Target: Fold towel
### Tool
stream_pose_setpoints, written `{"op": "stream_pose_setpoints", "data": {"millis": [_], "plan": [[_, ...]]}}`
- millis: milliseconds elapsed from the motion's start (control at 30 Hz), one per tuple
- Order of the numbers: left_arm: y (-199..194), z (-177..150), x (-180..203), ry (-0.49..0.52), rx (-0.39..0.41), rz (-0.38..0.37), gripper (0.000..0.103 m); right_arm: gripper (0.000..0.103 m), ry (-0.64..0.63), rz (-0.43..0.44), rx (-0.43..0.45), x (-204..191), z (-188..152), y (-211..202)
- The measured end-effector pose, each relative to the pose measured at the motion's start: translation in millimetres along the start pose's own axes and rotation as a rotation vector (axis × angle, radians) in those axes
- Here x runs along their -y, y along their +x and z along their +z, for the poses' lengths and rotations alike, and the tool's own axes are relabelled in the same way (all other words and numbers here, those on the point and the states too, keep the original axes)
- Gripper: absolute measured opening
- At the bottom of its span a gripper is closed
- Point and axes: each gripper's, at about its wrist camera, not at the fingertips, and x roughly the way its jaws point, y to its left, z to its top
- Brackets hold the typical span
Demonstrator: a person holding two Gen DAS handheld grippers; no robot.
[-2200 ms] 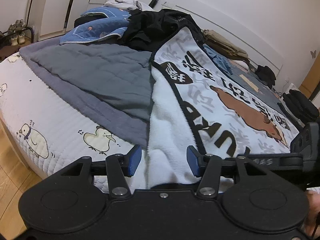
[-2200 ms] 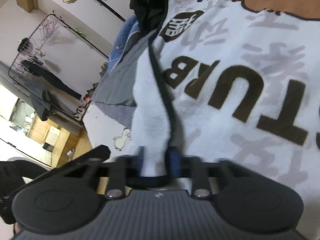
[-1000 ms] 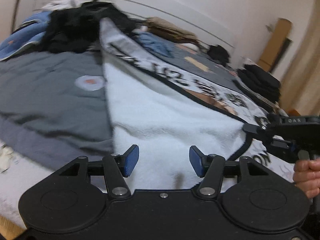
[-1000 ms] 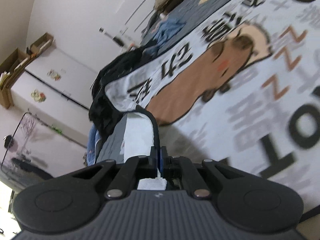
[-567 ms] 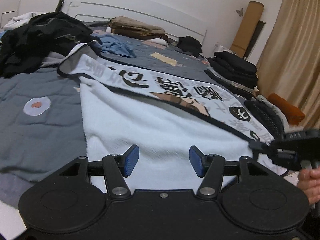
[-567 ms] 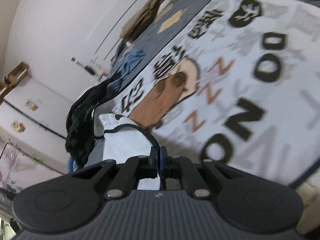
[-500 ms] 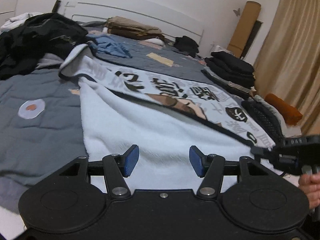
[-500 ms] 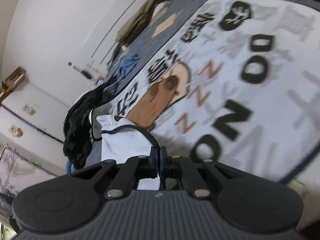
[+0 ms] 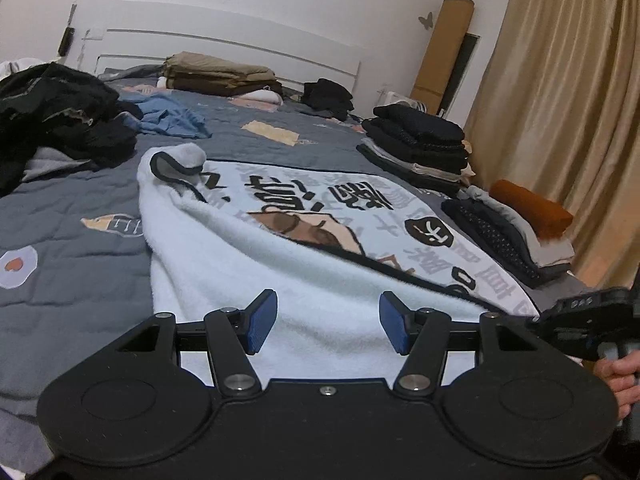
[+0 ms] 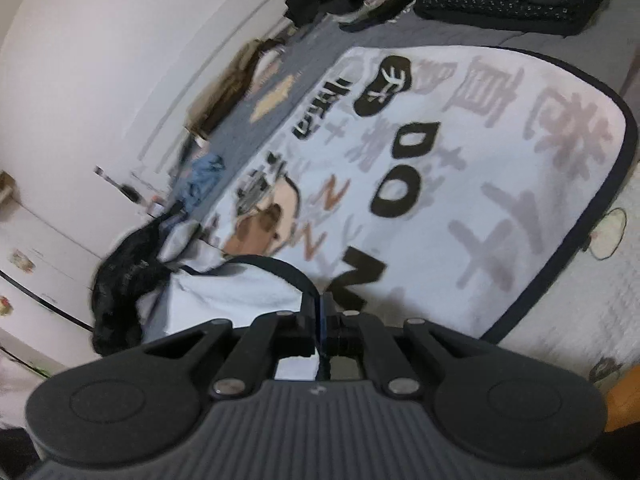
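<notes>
Printed towel [image 9: 328,216] lies on grey quilted bed [image 9: 72,216].

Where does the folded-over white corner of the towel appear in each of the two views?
Left wrist: the white corner lies lower right, pinched by the right gripper.
Right wrist: the same corner sits lower centre, clamped in the shut jaws.
Shared landmark: the brown animal print.

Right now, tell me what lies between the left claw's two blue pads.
Only the towel: its plain white underside fills the gap of the open left claw in the left wrist view, untouched by either pad.
</notes>
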Motion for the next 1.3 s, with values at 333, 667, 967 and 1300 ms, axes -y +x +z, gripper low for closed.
{"op": "stream_pose_setpoints", "data": {"millis": [333, 667, 967, 1300], "plan": [[15.7, 5.9, -6.3, -0.017, -0.009, 0.036, 0.057, 0.002, -0.032, -0.042, -0.023, 10.4, 3.3, 1.8], [31.5, -0.4, -4.5, -0.01, -0.024, 0.014, 0.057, 0.002, -0.041, -0.088, -0.028, 28.4, 8.5, -3.8], [36.5, -9.5, 3.8, 0.018, -0.054, 0.0, 0.057, 0.006, -0.069, -0.13, -0.053, 32.1, 1.8, 5.3], [35.6, -8.2, 9.2, 0.014, -0.04, -0.013, 0.058, 0.013, -0.123, -0.115, -0.009, 23.3, 17.7, -3.8]]}}
